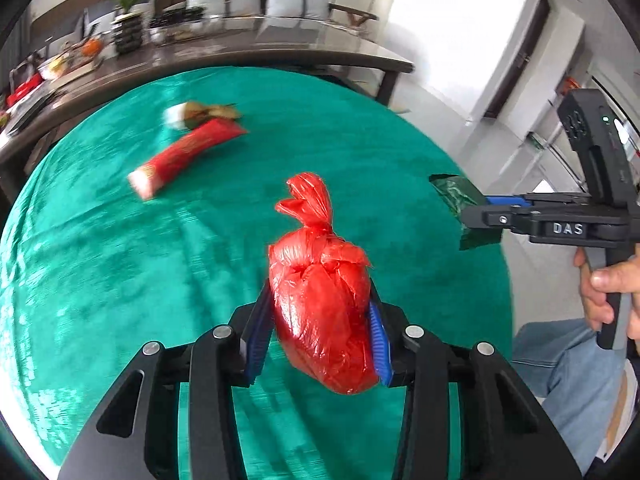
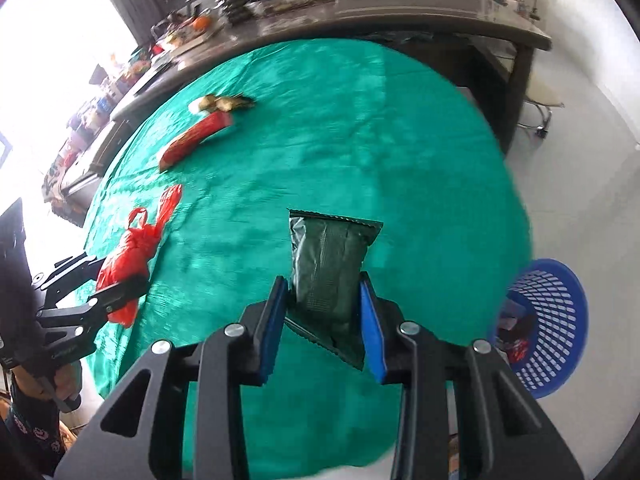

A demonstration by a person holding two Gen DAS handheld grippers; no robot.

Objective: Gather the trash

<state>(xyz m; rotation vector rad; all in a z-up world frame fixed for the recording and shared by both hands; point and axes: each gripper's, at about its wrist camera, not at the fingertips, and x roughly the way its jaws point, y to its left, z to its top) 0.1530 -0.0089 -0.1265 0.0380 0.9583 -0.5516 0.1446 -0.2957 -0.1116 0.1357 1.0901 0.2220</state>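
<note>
My left gripper [image 1: 319, 298] is shut on a knotted red plastic bag [image 1: 320, 320], held clear above the green cloth [image 1: 120, 280]. In the right wrist view the same bag [image 2: 130, 254] hangs in the left gripper [image 2: 120, 286] at the left edge. My right gripper [image 2: 325, 280] is shut on a dark green foil packet [image 2: 332, 256], its blue pads [image 2: 370, 320] pressing both sides. From the left wrist view, the right gripper [image 1: 478, 216] holds the packet [image 1: 456, 196] off the table's right rim. A long red wrapper [image 1: 188, 152] and a crumpled brown wrapper [image 1: 208, 112] lie on the cloth at the far left.
A blue perforated basket [image 2: 548, 320] with some trash inside stands on the floor, right of the round table. A dark long table [image 1: 240, 52] crowded with items runs behind. A person's hand [image 1: 608, 292] grips the right handle.
</note>
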